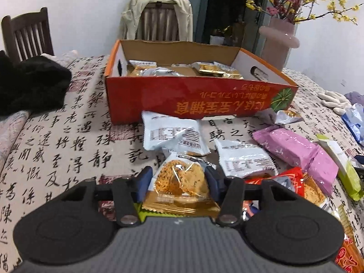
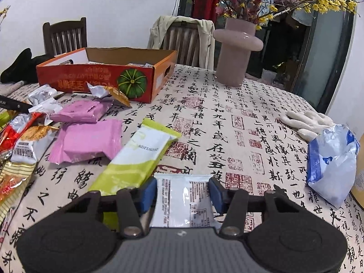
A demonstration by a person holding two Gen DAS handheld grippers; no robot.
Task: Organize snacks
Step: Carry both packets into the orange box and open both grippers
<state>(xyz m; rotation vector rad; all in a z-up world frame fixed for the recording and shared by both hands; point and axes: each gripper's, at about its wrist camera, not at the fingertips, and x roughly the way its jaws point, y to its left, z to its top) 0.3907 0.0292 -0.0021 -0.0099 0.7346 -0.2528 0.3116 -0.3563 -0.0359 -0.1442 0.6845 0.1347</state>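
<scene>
My left gripper [image 1: 178, 178] is shut on a clear-and-gold packet of crispy biscuit [image 1: 182, 182], low over the snack pile. The orange cardboard box [image 1: 193, 104] stands just ahead with several gold and silver packets inside. My right gripper [image 2: 183, 191] is shut on a white snack packet [image 2: 182, 202] above the tablecloth. The box also shows in the right wrist view [image 2: 100, 79] at the far left. Loose snacks lie between: two white packets [image 1: 170, 134], two pink packs [image 2: 88, 141] and a green-and-white bar [image 2: 138, 154].
The table has a calligraphy-print cloth [image 2: 227, 125]. A pink vase [image 2: 236, 52] of flowers stands at the back. A blue-and-white bag [image 2: 332, 163] and white gloves [image 2: 307, 120] lie at the right. Black fabric [image 1: 31, 84] lies at the left. Chairs stand behind the table.
</scene>
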